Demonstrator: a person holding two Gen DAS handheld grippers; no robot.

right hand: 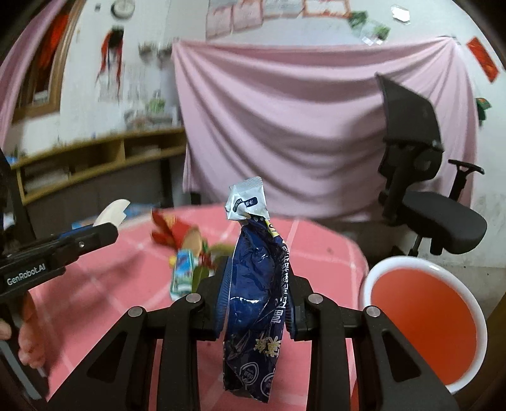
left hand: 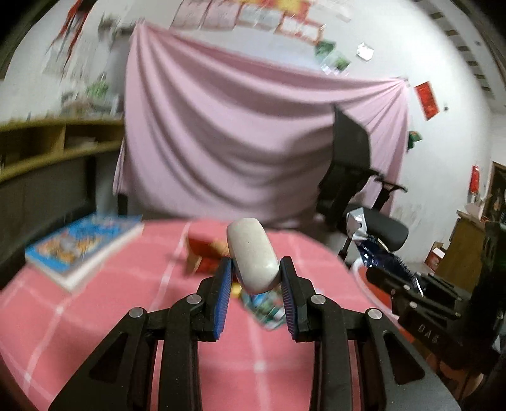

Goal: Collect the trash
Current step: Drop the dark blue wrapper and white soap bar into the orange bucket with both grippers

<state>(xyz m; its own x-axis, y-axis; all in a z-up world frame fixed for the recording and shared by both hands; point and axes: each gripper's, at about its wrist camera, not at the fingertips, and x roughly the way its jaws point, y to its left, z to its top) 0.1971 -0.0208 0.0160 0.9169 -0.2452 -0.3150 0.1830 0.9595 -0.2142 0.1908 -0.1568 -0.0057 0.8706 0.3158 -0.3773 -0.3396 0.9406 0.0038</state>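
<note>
Left gripper (left hand: 255,278) grips pebble (left hand: 252,254); right gripper (right hand: 256,284) grips wrapper (right hand: 256,284)

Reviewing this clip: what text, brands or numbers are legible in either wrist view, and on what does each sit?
"GenRobot.AI": white print on the black body of the left tongs.
"DAS": faint letters on the black body of the right tongs.
Crumpled dark blue foil snack wrapper: Korean-looking script, too creased to read.
Blue illustrated book, wall posters: blurred, unreadable.

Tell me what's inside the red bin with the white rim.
The round red bin with the white rim shows only bare red interior in the right wrist view. Its near right part is cut off by the frame edge, so that bit is unseen.
</note>
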